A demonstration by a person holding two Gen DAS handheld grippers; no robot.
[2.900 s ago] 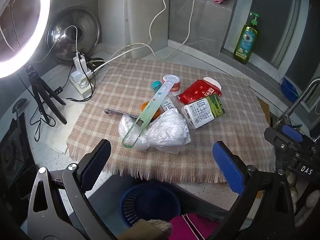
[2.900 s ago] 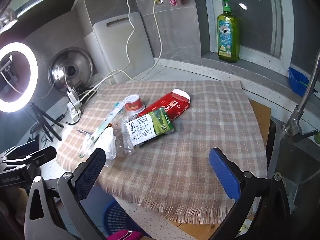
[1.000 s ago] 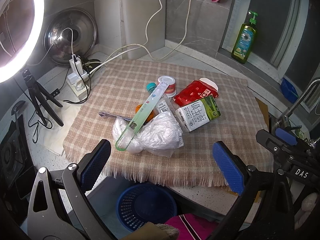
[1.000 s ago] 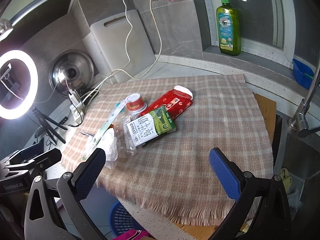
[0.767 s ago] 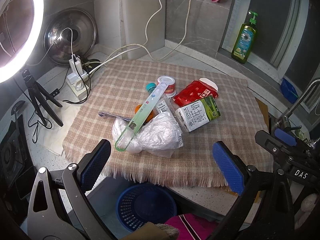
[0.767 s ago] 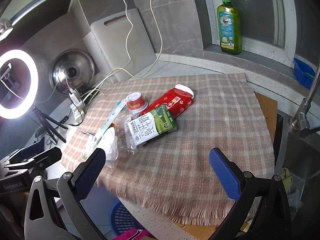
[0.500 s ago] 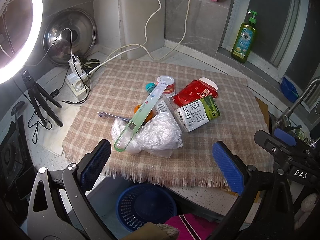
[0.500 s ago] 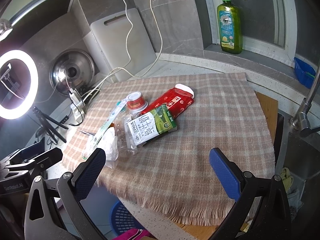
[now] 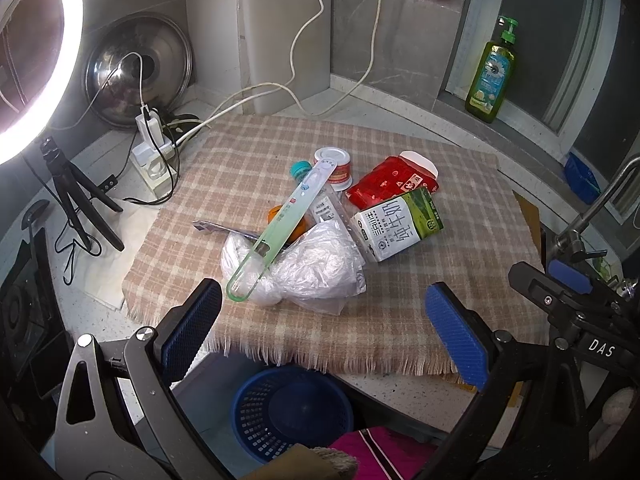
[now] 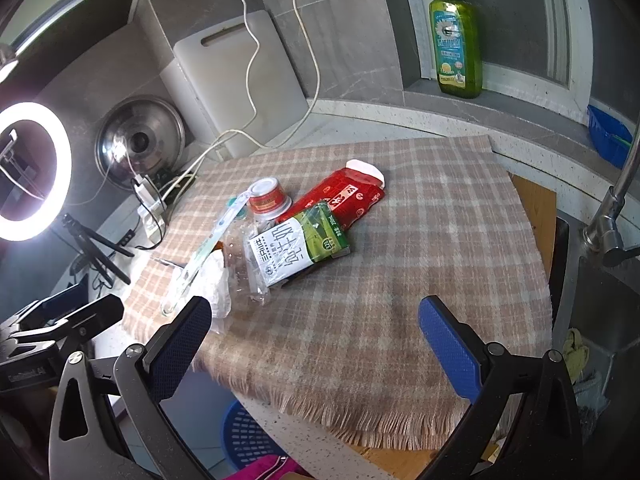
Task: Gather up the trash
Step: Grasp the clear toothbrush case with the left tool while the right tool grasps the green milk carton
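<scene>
A heap of trash lies mid-cloth on the checked cloth [image 9: 400, 312]: a crumpled clear plastic bag [image 9: 316, 266], a long green plastic strip [image 9: 280, 232] across it, a green-and-white milk carton [image 9: 396, 224], a red carton [image 9: 390, 182], a small red-labelled cup [image 9: 334, 168] and a clear bottle with a teal cap [image 9: 301, 169]. The same carton [image 10: 298, 250] and red carton [image 10: 340, 196] show in the right wrist view. My left gripper [image 9: 324, 332] hangs open at the cloth's near edge, empty. My right gripper [image 10: 316, 340] is open too, above the cloth's front right part.
A blue basket [image 9: 292, 412] stands on the floor below the counter edge. A ring light [image 9: 40, 52] on a tripod, a charger block with cables [image 9: 154, 148], a pot lid [image 9: 138, 68] and a cutting board [image 9: 286, 36] line the back left. A faucet [image 10: 616, 200] and sink sit right.
Both cameras have drifted only slightly; the trash heap sits a touch lower and nearer in the right wrist view. Nothing on the cloth has been touched.
</scene>
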